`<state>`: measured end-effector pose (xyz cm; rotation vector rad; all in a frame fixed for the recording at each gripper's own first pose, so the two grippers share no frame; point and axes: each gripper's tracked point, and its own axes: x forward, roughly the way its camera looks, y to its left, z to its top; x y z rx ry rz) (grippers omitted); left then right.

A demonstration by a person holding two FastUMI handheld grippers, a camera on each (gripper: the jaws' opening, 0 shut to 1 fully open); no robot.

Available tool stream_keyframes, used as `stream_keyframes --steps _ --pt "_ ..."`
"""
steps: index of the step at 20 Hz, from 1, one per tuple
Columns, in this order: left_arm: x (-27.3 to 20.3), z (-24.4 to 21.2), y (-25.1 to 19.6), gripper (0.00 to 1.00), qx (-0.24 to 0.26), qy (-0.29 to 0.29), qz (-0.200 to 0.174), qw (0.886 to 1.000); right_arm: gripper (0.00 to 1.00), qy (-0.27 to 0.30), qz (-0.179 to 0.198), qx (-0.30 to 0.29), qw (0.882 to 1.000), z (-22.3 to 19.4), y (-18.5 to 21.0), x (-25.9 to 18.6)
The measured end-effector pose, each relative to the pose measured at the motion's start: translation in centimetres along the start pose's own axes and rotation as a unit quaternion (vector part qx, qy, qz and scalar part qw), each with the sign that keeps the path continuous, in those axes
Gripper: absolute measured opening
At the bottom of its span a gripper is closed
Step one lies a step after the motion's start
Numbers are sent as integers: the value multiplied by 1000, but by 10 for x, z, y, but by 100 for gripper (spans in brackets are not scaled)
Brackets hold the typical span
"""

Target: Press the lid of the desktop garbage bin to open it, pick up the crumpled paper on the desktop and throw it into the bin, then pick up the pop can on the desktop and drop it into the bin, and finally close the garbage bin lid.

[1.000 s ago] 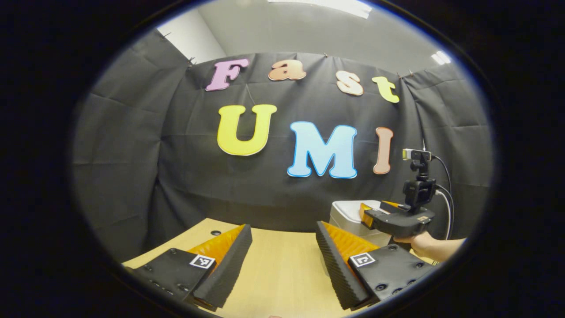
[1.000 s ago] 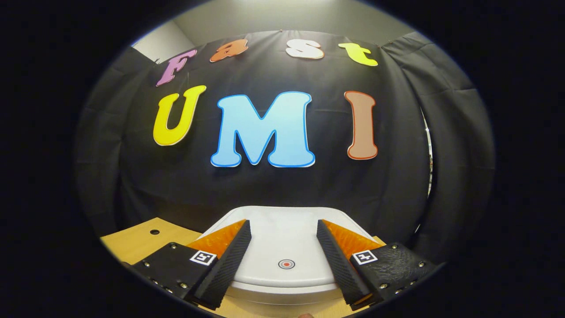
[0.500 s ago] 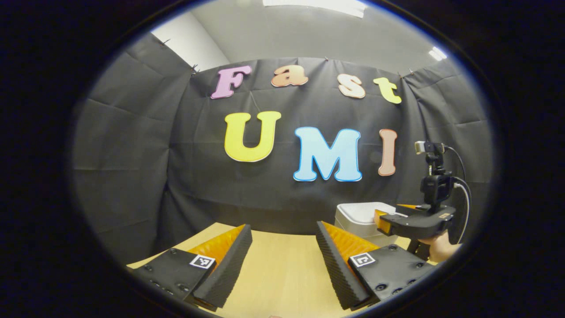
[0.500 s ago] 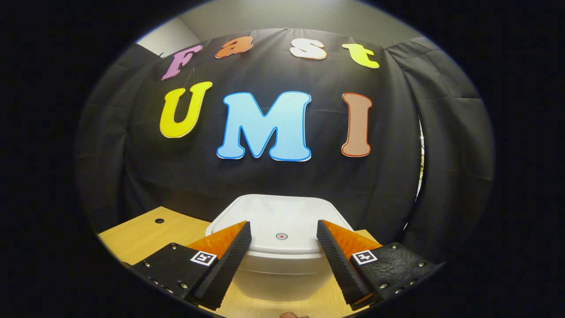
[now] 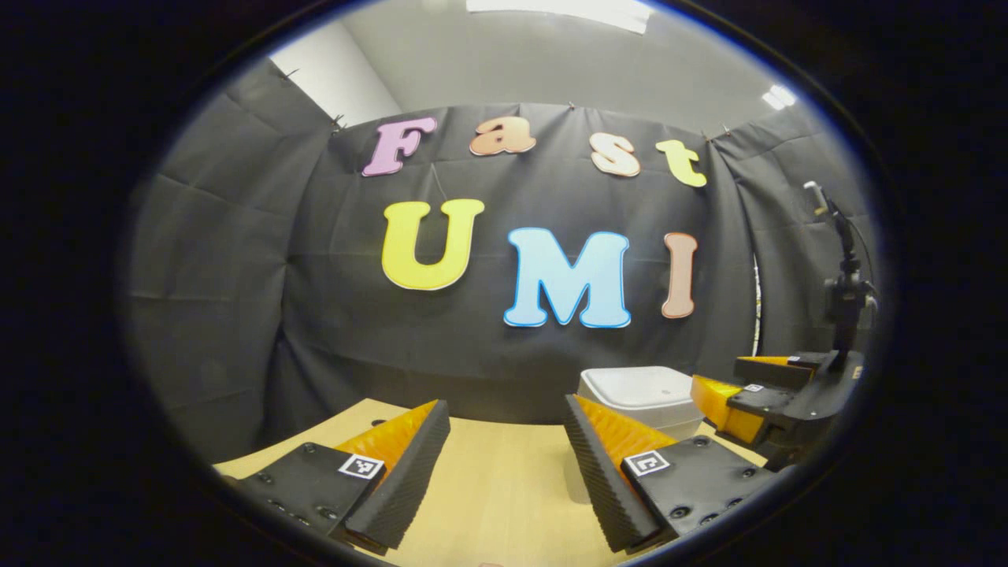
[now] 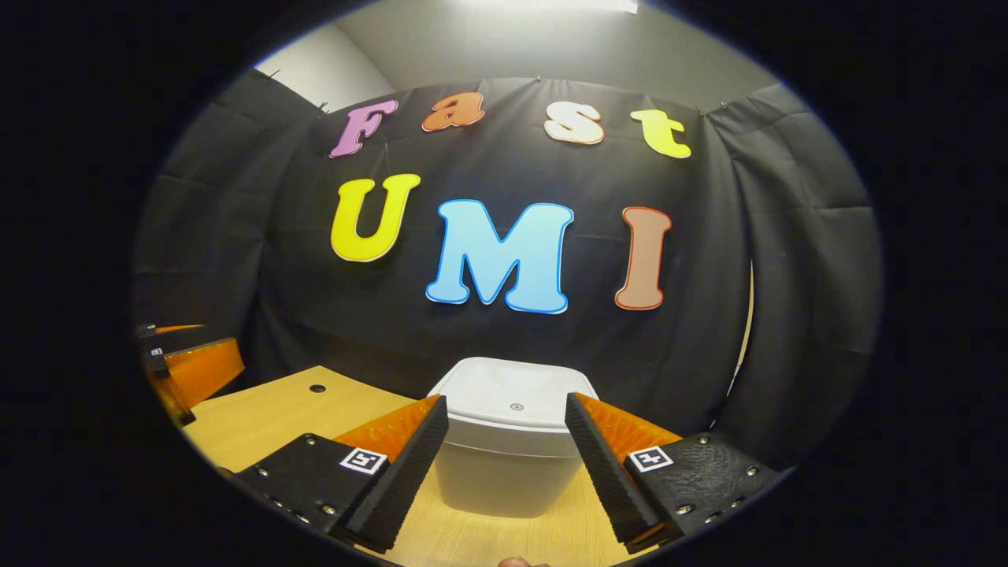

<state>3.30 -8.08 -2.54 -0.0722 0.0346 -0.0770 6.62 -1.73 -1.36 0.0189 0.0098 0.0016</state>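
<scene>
— Backing away, isn't it? Seen from the left gripper view, the right gripper [image 5: 720,402] is sitting farther off than before, beside the one bin [image 5: 642,394], while the left gripper [image 5: 504,457] is hanging with jaws spread, grasping nothing.

— From the right gripper view, the bin is lying straight ahead on the table [image 6: 268,413], lid [image 6: 512,402] down (paper and can unseen); the right gripper's jaws are gaping empty, and it is nearer.

The bin [image 6: 510,441], lid shut, stands on the desk [image 6: 268,413] near the black cloth wall [image 6: 299,315], apart from both grippers. Bare desk lies left of it.
</scene>
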Motion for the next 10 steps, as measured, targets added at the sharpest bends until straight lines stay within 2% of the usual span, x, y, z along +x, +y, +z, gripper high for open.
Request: stream_keyframes --steps 5,10 --pt "11 21 -1 94 14 -20 -19 1000 96 3 8 4 1000 9 16 -22" --pt "13 21 5 95 8 -26 -31 999 95 -7 9 2 1000 14 30 -32"
